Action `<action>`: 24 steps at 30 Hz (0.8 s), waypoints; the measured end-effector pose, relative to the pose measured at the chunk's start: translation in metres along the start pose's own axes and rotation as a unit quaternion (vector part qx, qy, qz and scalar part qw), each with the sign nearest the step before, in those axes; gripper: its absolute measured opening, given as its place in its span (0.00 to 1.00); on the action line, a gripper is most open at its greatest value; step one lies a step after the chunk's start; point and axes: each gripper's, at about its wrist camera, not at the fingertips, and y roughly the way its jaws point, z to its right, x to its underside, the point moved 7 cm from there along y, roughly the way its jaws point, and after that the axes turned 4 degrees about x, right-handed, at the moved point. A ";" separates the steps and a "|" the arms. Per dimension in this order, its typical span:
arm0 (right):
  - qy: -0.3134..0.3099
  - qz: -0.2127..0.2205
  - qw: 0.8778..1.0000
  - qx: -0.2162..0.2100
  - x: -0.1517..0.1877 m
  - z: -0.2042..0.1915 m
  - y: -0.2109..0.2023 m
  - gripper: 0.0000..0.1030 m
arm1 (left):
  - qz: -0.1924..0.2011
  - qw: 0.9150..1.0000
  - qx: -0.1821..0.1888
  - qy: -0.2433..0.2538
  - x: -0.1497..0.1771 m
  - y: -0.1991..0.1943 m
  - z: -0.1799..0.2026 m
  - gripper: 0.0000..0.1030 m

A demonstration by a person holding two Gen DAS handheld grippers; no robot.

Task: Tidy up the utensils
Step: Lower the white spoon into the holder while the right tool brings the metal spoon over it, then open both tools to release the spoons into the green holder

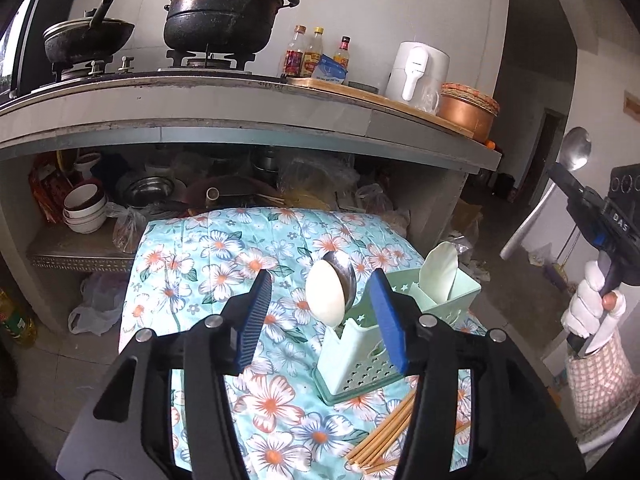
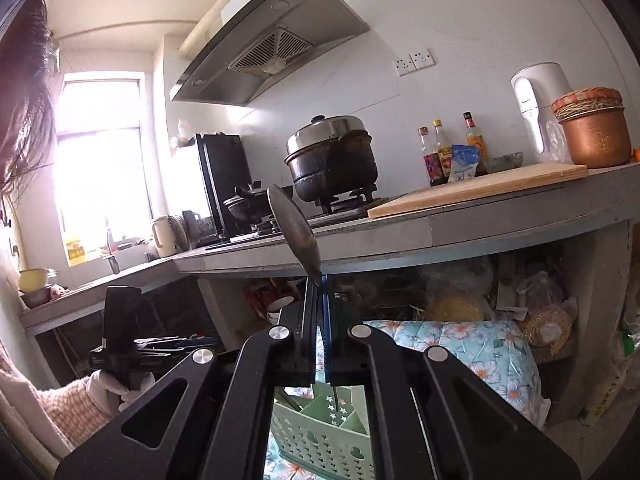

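A pale green utensil holder [image 1: 360, 356] stands on a table covered with a floral cloth [image 1: 224, 256]. A white spoon [image 1: 326, 296] and a metal spoon [image 1: 345, 274] stand upright in its near compartment. Another pale spoon [image 1: 440, 276] stands in the far one. My left gripper [image 1: 320, 284] is open, its blue pads on either side of the two spoons without touching them. Several wooden chopsticks [image 1: 384, 436] lie on the cloth beside the holder. My right gripper [image 2: 320, 280] is raised above the holder [image 2: 316, 436] and shut on the handle of a large metal spoon [image 2: 294, 228], bowl upward.
Behind the table runs a kitchen counter [image 1: 240, 108] with a stove, a black pot [image 1: 224, 12], a wok [image 1: 88, 38], sauce bottles [image 1: 314, 54], a white appliance [image 1: 418, 70] and a copper pot [image 1: 466, 114]. Bowls [image 1: 86, 208] and bags crowd the shelf below. A gloved hand [image 1: 592, 300] holds the right gripper.
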 end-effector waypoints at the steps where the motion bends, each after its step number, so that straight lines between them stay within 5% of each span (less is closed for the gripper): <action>1: 0.001 -0.011 1.000 0.001 0.006 0.002 0.010 0.03 | -0.001 1.000 0.000 -0.001 0.003 0.000 -0.001 0.48; 11: 0.032 -0.123 0.991 0.029 0.088 0.030 0.068 0.08 | -0.017 1.000 0.008 -0.020 0.024 0.002 -0.014 0.48; 12: 0.030 -0.126 0.991 0.030 0.091 0.029 0.067 0.08 | -0.018 1.000 0.009 -0.021 0.025 0.002 -0.014 0.48; 16: 0.024 -0.115 0.992 0.036 0.089 0.022 0.059 0.43 | -0.019 0.999 0.013 -0.026 0.027 0.004 -0.015 0.49; 24: 0.035 -0.089 0.995 0.040 0.079 0.017 0.030 0.47 | -0.020 0.999 0.029 -0.028 0.033 0.006 -0.007 0.49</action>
